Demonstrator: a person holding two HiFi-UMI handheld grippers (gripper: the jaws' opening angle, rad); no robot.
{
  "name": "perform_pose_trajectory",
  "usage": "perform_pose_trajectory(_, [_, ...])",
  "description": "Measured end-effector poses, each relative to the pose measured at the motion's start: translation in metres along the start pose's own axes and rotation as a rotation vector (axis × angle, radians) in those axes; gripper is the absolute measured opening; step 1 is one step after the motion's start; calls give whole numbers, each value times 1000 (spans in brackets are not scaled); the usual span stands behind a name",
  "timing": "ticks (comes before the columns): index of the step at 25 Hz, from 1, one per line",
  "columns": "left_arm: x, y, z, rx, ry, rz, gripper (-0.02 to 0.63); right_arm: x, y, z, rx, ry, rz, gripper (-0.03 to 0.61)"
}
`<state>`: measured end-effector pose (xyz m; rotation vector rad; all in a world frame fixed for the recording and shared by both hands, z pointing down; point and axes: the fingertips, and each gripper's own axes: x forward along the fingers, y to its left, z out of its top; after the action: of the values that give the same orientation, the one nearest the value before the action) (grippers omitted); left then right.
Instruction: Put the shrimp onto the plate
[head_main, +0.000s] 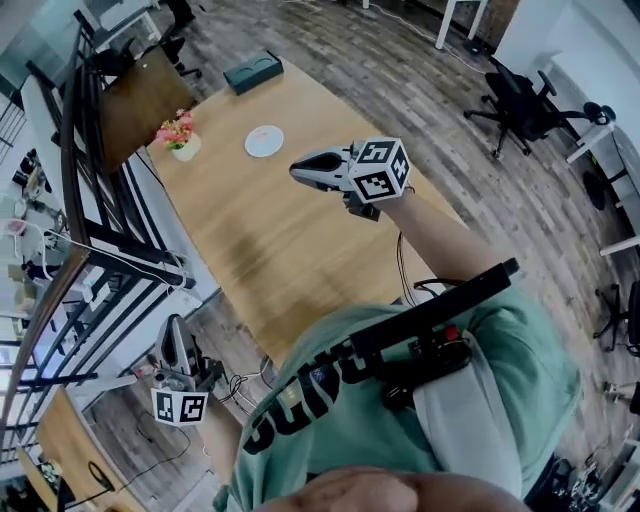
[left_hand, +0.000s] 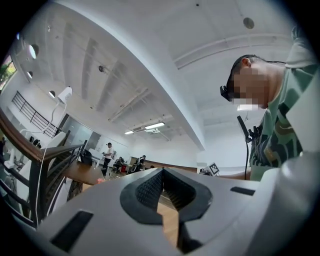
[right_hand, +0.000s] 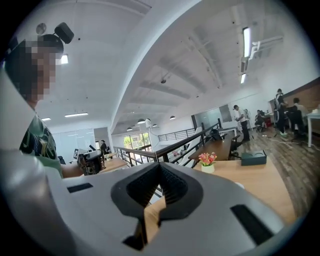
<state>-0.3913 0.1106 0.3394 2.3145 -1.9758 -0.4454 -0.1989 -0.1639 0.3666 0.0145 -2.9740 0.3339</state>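
Note:
A small white plate (head_main: 264, 141) lies on the far part of the long wooden table (head_main: 300, 250). No shrimp shows in any view. My right gripper (head_main: 294, 172) hovers above the table's middle, pointing toward the plate and still short of it; its jaws (right_hand: 160, 165) are shut with nothing between them. My left gripper (head_main: 172, 322) is off the table's left edge, over the floor beside the railing. Its jaws (left_hand: 162, 170) meet at the tips and hold nothing.
A pot of pink flowers (head_main: 180, 134) stands left of the plate, at the table's edge. A dark flat box (head_main: 252, 72) lies at the far end. A black railing (head_main: 95, 250) runs along the left side. Office chairs (head_main: 520, 105) stand to the right.

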Motion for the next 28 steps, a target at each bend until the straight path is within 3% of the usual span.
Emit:
perform_pose_trajectory(5, [-8, -37, 20, 44, -29, 18, 5, -63, 7, 14, 2, -54, -20, 8])
perform_pose_trajectory(9, [12, -96, 25, 90, -56, 15, 5, -131, -2, 21, -31, -79, -30, 8])
perform_pose_trajectory(12, [34, -153, 9, 79, -66, 15, 5, -194, -13, 15, -51, -80, -29, 8])
perform_pose_trajectory(16, [76, -237, -32, 7, -46, -32, 5, -281, -36, -29, -65, -23, -45, 8])
perform_pose_trajectory(21, [116, -325, -76, -59, 30, -98, 5, -360, -57, -93, 46, -1, -52, 8])
perform_pose_trajectory(28, [139, -376, -93, -53, 151, -107, 5, -402, -63, -132, 140, -73, -14, 8])
